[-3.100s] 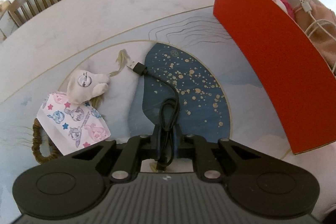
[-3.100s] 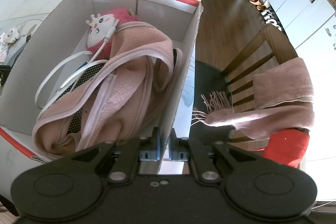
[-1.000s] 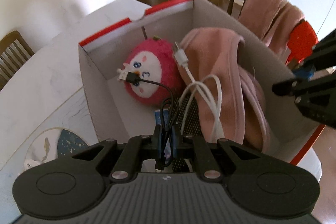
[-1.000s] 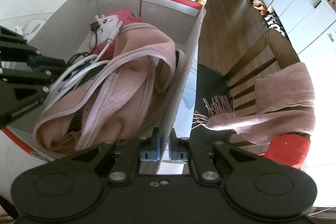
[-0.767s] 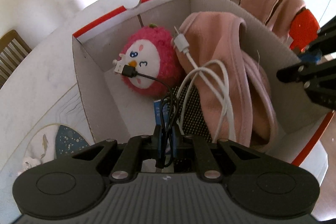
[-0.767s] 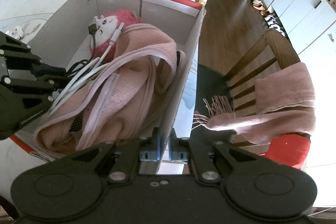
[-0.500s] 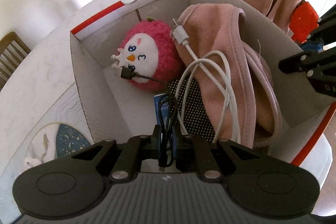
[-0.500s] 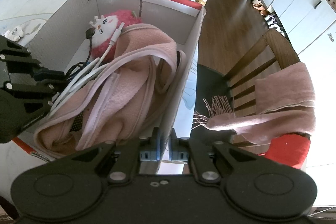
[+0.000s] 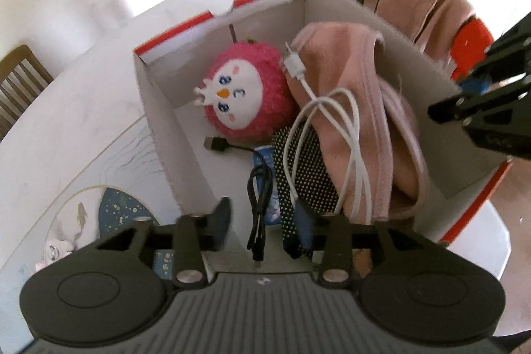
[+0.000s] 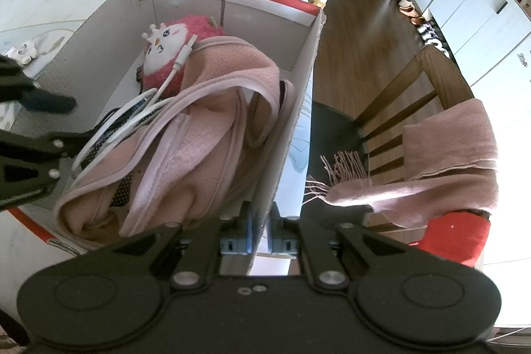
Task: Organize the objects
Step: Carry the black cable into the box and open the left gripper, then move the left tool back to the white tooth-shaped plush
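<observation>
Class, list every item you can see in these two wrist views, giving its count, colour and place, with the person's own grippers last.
Cardboard box: one, white inside with red rim, on the table.
Round fluffy plush toy: one, pink with white face, at the box's far end.
Fleece garment: one, pink, filling the box's right side.
Charging cable: one, white, draped over the garment.
USB cable: one, black, lying loose on the box floor.
Dotted fabric: one, black with white dots, beside the garment.
Scarf: one, pink, over the wooden chair.
Left gripper: open, above the box.
Right gripper: shut on the box wall.
</observation>
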{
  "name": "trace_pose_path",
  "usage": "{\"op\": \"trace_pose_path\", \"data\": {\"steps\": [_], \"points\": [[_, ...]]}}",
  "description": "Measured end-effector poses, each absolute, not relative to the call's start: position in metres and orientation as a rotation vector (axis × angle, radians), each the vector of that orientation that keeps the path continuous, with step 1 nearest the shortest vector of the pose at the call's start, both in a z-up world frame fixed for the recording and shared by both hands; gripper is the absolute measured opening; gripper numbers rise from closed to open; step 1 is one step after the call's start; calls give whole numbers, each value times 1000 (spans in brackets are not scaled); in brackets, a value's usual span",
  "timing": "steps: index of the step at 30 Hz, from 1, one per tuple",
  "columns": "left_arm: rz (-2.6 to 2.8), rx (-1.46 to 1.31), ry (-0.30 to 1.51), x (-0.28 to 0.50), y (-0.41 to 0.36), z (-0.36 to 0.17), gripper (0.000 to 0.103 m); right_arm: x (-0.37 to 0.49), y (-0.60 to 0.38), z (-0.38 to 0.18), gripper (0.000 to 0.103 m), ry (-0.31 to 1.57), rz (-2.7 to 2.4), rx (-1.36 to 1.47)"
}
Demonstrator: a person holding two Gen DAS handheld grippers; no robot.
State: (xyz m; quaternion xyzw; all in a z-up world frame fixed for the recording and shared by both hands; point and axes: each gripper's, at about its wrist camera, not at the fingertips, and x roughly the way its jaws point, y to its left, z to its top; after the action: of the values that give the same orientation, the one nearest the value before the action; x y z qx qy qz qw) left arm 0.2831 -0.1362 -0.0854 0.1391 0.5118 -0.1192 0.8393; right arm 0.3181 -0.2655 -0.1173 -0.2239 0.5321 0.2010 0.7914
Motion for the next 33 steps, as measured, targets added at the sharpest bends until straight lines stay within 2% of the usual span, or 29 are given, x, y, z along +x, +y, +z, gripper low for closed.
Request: {"op": "trace_pose_path", "data": {"steps": [2,7,14,16,23,28,33], "points": [[-260,274,1062,279,-132,-76,56,318,-266,-117,7,1144,432,-483],[-298,193,1015,271,-120,-52,63,318,-266,-117,7,1145,433,-482],[-286,90,955,260,-92,-28,65,318,-266,-117,7,1144,433,-483],[-274,78,937,255,-84,-24,69,318,-266,-118,6,1146,432,-478],[-244,9,899,234,-49,-13,70,318,-265,-116,6,1151,434,-475],[-183,-43,873,220,-11,-10,80,318,-265,-116,6,1156,430,-475],[-96,-120,872,213,38,-16,85,320,-267,-117,7,1163,427,-478]]}}
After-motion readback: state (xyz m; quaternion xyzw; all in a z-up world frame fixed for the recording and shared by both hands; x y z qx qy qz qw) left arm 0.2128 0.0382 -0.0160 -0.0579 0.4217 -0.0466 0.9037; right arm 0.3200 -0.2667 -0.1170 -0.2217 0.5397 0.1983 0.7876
